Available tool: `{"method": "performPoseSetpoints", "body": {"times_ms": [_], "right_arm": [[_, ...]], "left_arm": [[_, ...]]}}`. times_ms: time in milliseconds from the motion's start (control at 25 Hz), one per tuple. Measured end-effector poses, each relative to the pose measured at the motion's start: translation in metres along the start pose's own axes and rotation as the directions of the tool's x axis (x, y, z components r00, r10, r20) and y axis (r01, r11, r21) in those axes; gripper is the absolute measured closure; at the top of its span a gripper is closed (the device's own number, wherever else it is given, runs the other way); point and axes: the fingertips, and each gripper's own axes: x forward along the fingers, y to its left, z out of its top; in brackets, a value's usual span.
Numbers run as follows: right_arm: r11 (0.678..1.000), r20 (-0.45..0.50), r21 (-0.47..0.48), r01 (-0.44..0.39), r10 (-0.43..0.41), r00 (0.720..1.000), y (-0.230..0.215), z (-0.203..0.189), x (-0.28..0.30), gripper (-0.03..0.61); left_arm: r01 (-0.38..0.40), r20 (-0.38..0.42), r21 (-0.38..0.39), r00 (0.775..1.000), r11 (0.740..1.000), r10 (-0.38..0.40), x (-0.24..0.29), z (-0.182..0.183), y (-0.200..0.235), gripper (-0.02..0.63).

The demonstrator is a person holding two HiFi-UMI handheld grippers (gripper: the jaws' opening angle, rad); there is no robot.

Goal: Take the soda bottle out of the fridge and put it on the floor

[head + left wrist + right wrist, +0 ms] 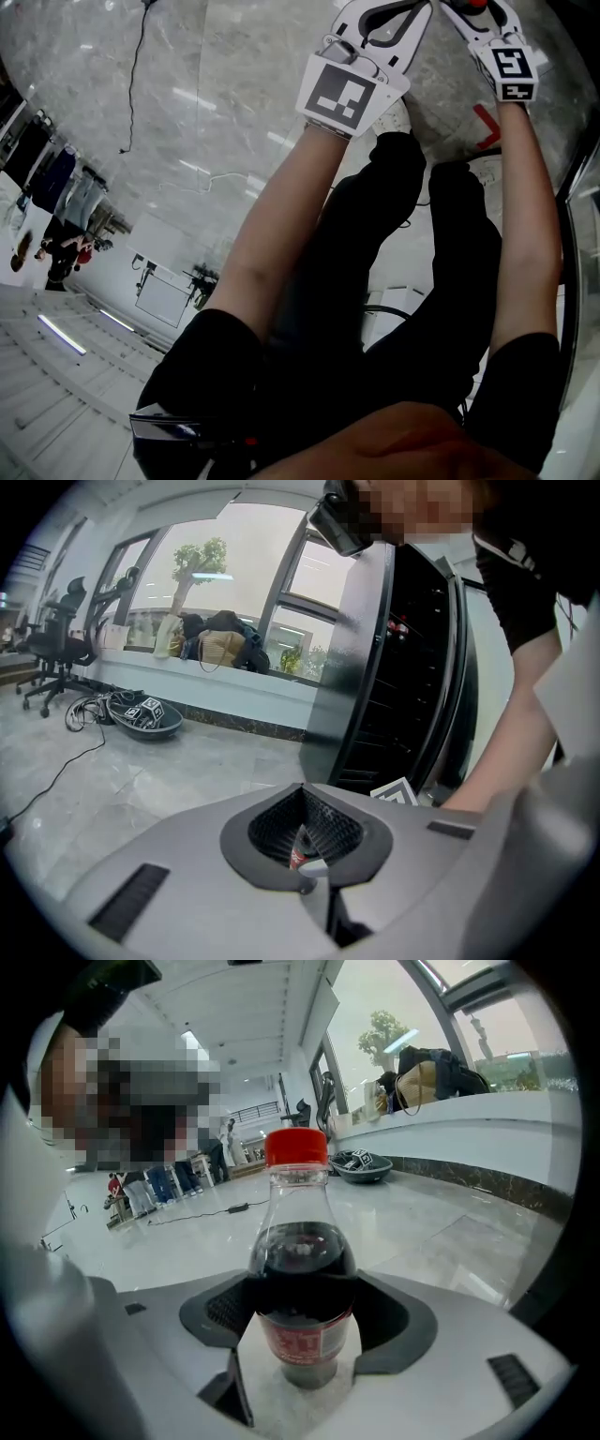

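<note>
The soda bottle (302, 1269) is clear plastic with dark soda, a red cap and a red label. It stands upright between the black pads of my right gripper (305, 1335), which is shut on its lower body. Pale marble floor shows beneath its base. In the head view only its red cap (476, 4) peeks out at the top edge, above the right gripper (483, 19). My left gripper (384, 23) sits close beside it, with jaws shut and nothing in them (302, 789). The black fridge (394, 667) stands open just right of it.
On the floor to the left lie a dark bowl of marker cubes (145, 716), cables (84, 710) and an office chair (56, 653). Bags sit on the window sill (220, 639). The person's legs (394, 281) are below the grippers. A red mark (487, 127) is on the floor.
</note>
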Motion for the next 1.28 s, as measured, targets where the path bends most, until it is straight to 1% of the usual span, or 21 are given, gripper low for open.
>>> {"method": "performPoseSetpoints", "body": {"times_ms": [240,440,600,720,840,920,960,1000,1040,1120,1200,1280], "right_arm": [[1.0,-0.049,0.005,0.004,-0.004,0.999,0.008,-0.011,-0.011,0.261],[0.999,-0.07,0.011,-0.036,0.037,0.997,0.021,-0.01,-0.02,0.261],[0.998,-0.099,-0.012,-0.067,0.066,0.993,0.032,-0.003,-0.036,0.259],[0.998,-0.106,-0.015,-0.066,0.064,0.992,0.036,0.006,-0.054,0.259],[0.998,-0.119,-0.016,-0.064,0.062,0.991,0.04,0.023,-0.082,0.259],[0.998,-0.088,0.012,-0.057,0.058,0.994,0.045,0.051,-0.106,0.264],[0.998,-0.055,0.038,-0.052,0.054,0.997,0.05,0.071,-0.122,0.284],[0.997,-0.02,0.063,-0.046,0.048,0.999,0.055,0.092,-0.14,0.329],[0.996,0.011,0.081,-0.039,0.038,0.999,0.06,0.114,-0.16,0.361],[0.994,0.058,0.104,-0.024,0.018,0.998,0.067,0.16,-0.203,0.45],[0.993,0.082,0.117,-0.009,0.0,0.997,0.074,0.208,-0.25,0.564],[0.991,0.105,0.132,-0.006,-0.008,0.994,0.08,0.256,-0.301,0.566]], "left_arm": [[0.001,-0.009,-0.015,1.0,1.0,-0.002,-0.002,0.002,-0.005,0.615],[0.004,-0.018,-0.005,1.0,1.0,-0.004,-0.009,0.01,-0.016,0.615],[-0.005,-0.003,-0.008,1.0,1.0,0.005,-0.017,0.032,-0.024,0.615],[-0.019,0.021,-0.003,1.0,1.0,0.019,-0.028,0.052,-0.028,0.615],[-0.037,0.032,-0.025,0.999,0.999,0.038,-0.044,0.077,-0.032,0.615],[-0.038,0.043,-0.018,0.998,0.999,0.039,-0.058,0.102,-0.038,0.615],[-0.031,0.046,-0.002,0.998,1.0,0.031,-0.066,0.115,-0.043,0.615],[-0.02,0.046,0.012,0.999,1.0,0.019,-0.075,0.129,-0.051,0.615],[-0.008,0.046,0.019,0.999,1.0,0.007,-0.084,0.144,-0.059,0.615],[0.016,0.053,-0.008,0.998,1.0,-0.016,-0.105,0.177,-0.078,0.615],[0.046,0.058,-0.039,0.997,0.998,-0.043,-0.126,0.216,-0.1,0.615],[0.074,0.059,-0.038,0.996,0.997,-0.072,-0.146,0.257,-0.126,0.615]]}}
